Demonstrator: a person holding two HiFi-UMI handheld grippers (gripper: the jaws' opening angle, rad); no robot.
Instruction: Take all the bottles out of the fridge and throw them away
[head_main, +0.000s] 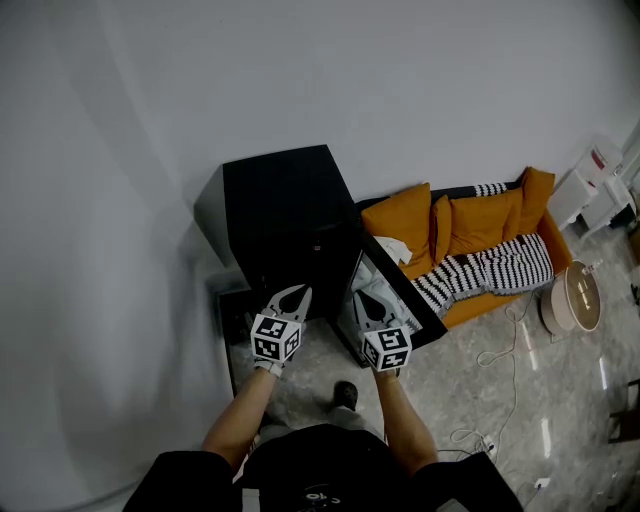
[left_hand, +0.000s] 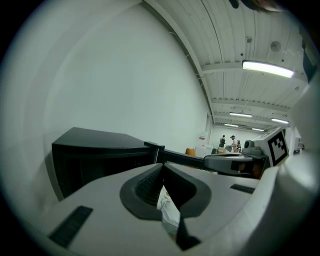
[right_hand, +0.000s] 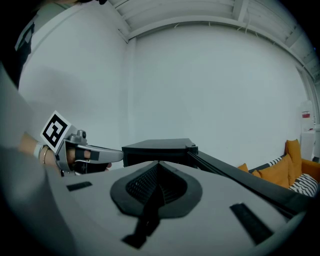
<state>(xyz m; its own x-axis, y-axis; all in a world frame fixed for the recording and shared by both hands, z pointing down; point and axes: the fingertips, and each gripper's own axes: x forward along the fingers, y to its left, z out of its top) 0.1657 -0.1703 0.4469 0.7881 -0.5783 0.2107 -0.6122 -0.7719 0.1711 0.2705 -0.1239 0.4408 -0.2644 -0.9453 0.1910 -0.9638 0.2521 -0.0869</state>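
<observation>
**Head view: left gripper (head_main: 300, 291) and right gripper (head_main: 362, 294) closed, no bottles seen**

Both pairs of jaws are pressed together and empty, just before the fridge (head_main: 285, 200), its door (head_main: 405, 290) swung open. Interior dark; bottles presumably inside. Likely light, smooth, crushable if plastic: take each mid-body, squarely.

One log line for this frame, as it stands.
fridge: door open | left gripper: shut | right gripper: shut | bottles: none in view
</observation>
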